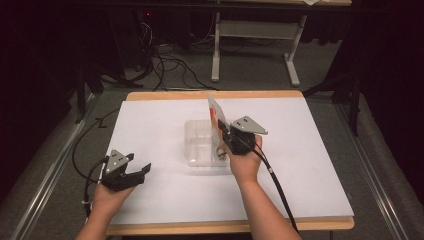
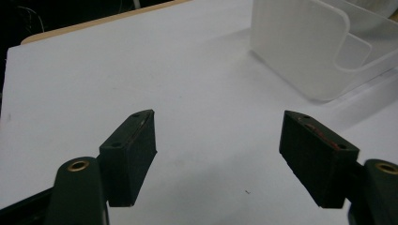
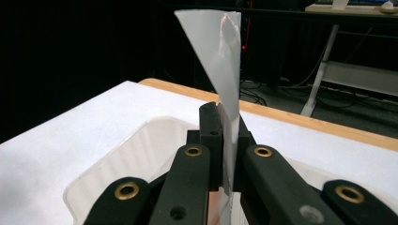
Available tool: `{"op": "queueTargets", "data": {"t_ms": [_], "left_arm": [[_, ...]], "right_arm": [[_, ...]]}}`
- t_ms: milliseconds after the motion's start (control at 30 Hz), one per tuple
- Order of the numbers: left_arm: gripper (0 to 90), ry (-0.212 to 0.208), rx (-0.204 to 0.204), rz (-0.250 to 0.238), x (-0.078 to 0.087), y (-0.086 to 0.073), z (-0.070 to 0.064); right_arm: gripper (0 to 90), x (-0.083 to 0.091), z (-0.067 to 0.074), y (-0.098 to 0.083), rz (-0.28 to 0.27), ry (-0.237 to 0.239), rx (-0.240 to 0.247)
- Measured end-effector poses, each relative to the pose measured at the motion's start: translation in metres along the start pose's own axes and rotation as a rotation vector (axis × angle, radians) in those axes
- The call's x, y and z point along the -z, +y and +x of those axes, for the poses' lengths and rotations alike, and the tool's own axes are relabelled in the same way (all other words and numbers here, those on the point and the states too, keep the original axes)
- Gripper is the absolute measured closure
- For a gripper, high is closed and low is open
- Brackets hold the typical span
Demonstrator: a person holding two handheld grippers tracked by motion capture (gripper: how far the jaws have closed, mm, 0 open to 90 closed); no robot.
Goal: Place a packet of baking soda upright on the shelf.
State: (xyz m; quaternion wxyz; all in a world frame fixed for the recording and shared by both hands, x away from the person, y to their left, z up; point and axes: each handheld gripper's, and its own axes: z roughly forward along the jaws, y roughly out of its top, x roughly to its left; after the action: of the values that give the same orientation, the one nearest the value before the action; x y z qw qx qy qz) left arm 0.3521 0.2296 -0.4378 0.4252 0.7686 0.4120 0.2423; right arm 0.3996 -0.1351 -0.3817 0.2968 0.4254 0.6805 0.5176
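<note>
Pinching a thin clear lid [image 3: 220, 51] upright between its pressed-together jaws, the right gripper [image 1: 223, 131] holds it above the clear container [image 1: 200, 142]; lifting looks done, placing remains, while the left gripper [image 1: 134, 172] waits spread and empty on the white table [image 1: 150, 115]

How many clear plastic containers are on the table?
1: the container sits mid-table, below the right gripper, which is shut on a thin sheet.
</note>
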Motion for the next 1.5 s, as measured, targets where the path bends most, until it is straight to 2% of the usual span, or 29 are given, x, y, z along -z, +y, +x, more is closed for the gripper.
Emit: {"op": "queueTargets", "data": {"t_ms": [233,667,767,833,1033,1333,1500], "left_arm": [[27.9,0.0,-0.002,0.003,0.0,0.0,0.0],[27.9,0.0,-0.006,0.002,0.0,0.0,-0.001],[27.9,0.0,-0.007,0.003,0.0,0.0,-0.001],[27.9,0.0,-0.008,0.004,0.0,0.0,-0.001],[27.9,-0.002,-0.009,0.006,-0.001,0.0,-0.002],[27.9,-0.001,-0.011,0.008,-0.001,0.0,-0.002],[27.8,-0.003,-0.012,0.009,-0.001,0.0,-0.002]], "right_arm": [[89.8,0.005,0.002,-0.013,-0.008,0.003,-0.006],[89.7,0.01,0.004,-0.02,-0.005,0.001,0.004],[89.7,0.01,0.004,-0.023,-0.001,0.001,0.002],[89.7,0.008,0.005,-0.028,0.029,0.001,0.007],[89.5,0.011,0.005,-0.043,0.025,0.013,0.006],[89.3,0.015,0.005,-0.047,0.035,0.01,0.004],[81.7,0.015,0.006,-0.044,0.048,0.017,0.002]]}}
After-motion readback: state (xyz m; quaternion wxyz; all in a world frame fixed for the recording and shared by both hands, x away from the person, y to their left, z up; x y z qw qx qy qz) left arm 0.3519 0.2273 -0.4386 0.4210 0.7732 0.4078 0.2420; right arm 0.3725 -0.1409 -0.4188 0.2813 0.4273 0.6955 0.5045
